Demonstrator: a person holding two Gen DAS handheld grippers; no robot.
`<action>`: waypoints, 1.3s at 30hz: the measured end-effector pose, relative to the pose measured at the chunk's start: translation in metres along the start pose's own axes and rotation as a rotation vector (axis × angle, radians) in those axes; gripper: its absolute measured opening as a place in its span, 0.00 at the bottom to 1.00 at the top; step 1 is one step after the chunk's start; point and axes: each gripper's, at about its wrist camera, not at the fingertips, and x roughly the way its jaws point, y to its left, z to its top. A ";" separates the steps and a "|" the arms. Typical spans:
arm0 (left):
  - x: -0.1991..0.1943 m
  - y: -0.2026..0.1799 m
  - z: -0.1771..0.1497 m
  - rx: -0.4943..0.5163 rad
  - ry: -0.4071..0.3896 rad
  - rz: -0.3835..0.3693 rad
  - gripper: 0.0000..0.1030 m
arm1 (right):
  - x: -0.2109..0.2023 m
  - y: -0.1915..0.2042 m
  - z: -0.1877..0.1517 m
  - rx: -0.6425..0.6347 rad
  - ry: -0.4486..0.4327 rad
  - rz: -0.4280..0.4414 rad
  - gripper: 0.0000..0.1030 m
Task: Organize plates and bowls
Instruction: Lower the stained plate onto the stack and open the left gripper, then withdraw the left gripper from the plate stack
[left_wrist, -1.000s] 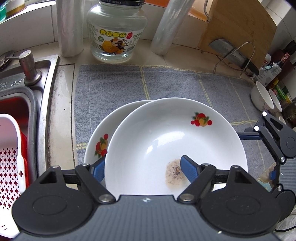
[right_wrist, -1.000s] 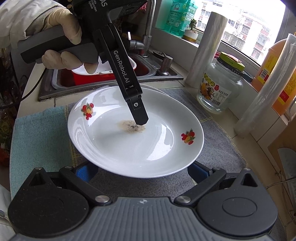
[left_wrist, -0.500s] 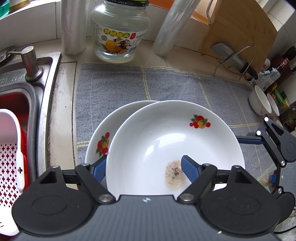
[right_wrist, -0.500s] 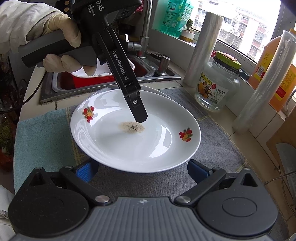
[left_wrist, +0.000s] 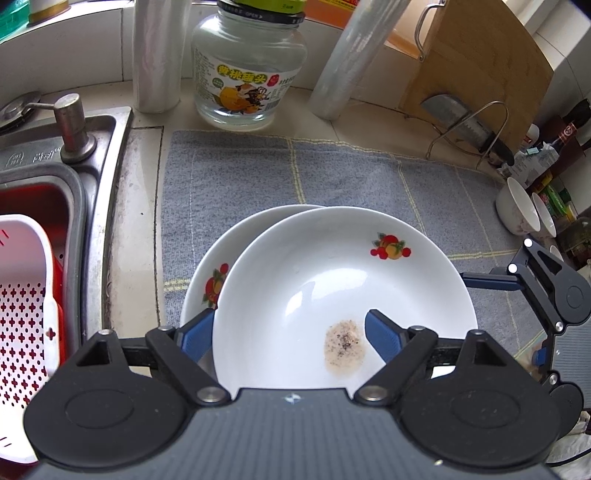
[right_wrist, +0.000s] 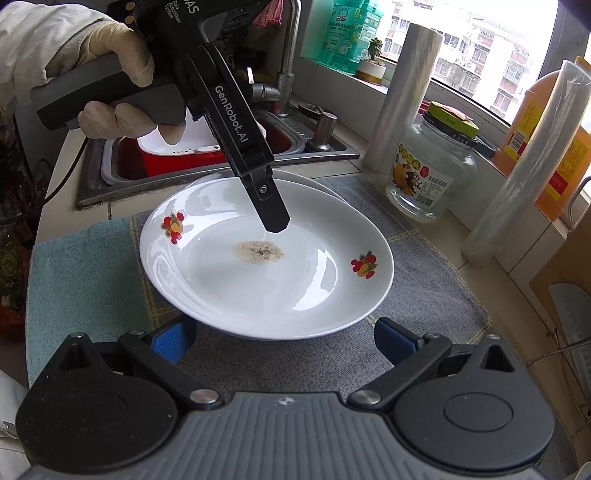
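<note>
A white plate with fruit prints and a food stain (left_wrist: 332, 280) lies on top of a second white plate (left_wrist: 207, 266) on the grey mat. It also shows in the right wrist view (right_wrist: 266, 273). My left gripper (left_wrist: 288, 332) is open, with one finger outside the top plate's rim and the other above its inside; in the right wrist view its finger hangs just over the stain. My right gripper (right_wrist: 284, 339) is open and empty, just short of the plate's near rim. White bowls (left_wrist: 517, 210) stand at the far right.
A sink with a red basin and a white perforated basket (left_wrist: 22, 295) is on the left. A glass jar (left_wrist: 247, 74), two rolls of film, a cutting board (left_wrist: 480, 62) and a cleaver on a rack stand at the back. A teal cloth (right_wrist: 81, 273) lies beside the mat.
My left gripper has lifted a little and drawn back from the plate; its finger now hangs clear above the stain. My right gripper has backed away from the plate's rim.
</note>
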 end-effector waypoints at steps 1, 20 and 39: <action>-0.001 -0.001 0.000 0.003 -0.001 0.003 0.84 | 0.000 0.000 0.000 -0.001 0.000 0.000 1.00; -0.036 -0.022 -0.013 0.039 -0.120 0.046 0.85 | -0.003 0.007 0.005 -0.027 -0.013 0.006 1.00; -0.026 -0.095 -0.055 0.238 -0.255 0.356 0.93 | -0.012 -0.013 -0.015 0.131 0.017 -0.070 1.00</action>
